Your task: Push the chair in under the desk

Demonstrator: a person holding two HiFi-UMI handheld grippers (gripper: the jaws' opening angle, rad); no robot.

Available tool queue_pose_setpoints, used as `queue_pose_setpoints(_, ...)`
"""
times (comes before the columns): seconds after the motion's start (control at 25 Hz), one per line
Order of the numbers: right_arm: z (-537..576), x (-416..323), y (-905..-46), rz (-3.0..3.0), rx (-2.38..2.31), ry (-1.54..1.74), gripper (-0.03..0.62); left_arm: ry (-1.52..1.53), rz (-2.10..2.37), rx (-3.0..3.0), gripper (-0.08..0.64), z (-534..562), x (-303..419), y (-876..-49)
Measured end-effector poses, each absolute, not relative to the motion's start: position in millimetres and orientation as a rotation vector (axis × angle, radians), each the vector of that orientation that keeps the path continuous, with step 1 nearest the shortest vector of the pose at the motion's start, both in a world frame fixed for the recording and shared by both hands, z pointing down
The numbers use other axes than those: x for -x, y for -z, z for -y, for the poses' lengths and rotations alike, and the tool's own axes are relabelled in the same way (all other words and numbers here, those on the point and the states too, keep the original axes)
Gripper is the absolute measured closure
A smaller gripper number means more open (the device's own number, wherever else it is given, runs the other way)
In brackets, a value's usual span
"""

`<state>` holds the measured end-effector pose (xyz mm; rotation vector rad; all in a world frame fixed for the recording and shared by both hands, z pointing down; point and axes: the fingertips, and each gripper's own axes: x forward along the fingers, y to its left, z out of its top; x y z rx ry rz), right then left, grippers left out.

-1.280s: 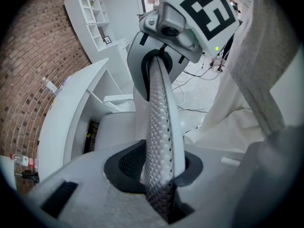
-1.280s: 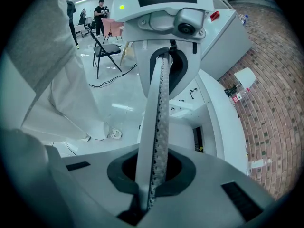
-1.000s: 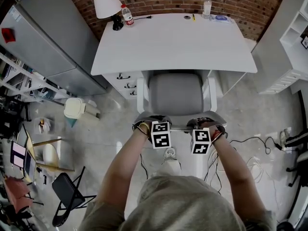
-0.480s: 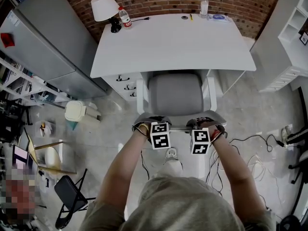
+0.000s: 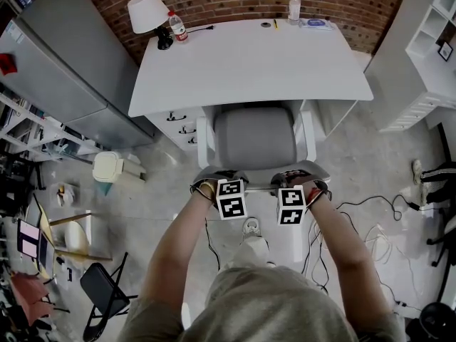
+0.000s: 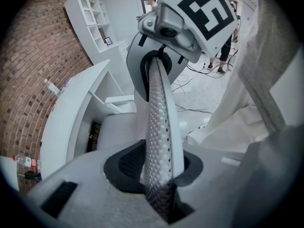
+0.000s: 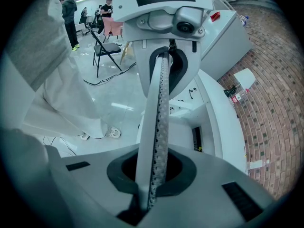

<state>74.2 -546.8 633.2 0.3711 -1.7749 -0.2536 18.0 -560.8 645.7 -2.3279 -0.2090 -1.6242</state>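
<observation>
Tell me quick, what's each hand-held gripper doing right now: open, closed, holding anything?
Left hand-held gripper: closed on the top edge of the chair's backrest.
Right hand-held gripper: closed on that same backrest edge.

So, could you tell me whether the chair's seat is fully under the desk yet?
No, most of the seat shows in front of the desk's near edge in the head view.

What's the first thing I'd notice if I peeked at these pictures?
A big white desk fills the top of the head view, with a grey chair tucked partly under it. Just below, the left gripper and right gripper are both clamped side by side on the chair's backrest.
</observation>
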Motion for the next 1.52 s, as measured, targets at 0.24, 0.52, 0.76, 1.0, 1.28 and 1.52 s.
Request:
queue_pose_setpoints(0.24,550.1,-77.1,-631.7,1.772,-0.410,0.200,0.573,1.637,0.192,2.333,0.460,562.8,-19.3,-645.6)
queue_pose_setpoints(0.52,548.3,-72.5,-619.3,1.763,-0.456,0.230,0.446,1.625,0.129,2.289,0.385,566.6,-14.7,-638.3)
queue_pose_setpoints(0.76,547.3,-69.6,-608.1,1.767,-0.495,0.247,0.446,1.587,0.095,2.277,0.377,562.3,-16.9,-624.7)
queue_pose_setpoints(1.0,543.9,-71.1,-597.6,1.767,-0.537,0.254,0.446,1.560,0.057,2.282,0.373,558.1,-17.0,-613.3)
queue_pose_setpoints(1.28,538.0,-69.0,-582.2,1.779,-0.575,0.278,0.446,1.543,0.018,2.247,0.371,552.7,-13.7,-601.5)
queue_pose_setpoints(1.52,533.0,-65.3,-569.5,1.788,-0.614,0.312,0.446,1.513,-0.020,2.251,0.371,547.4,-14.5,-590.6)
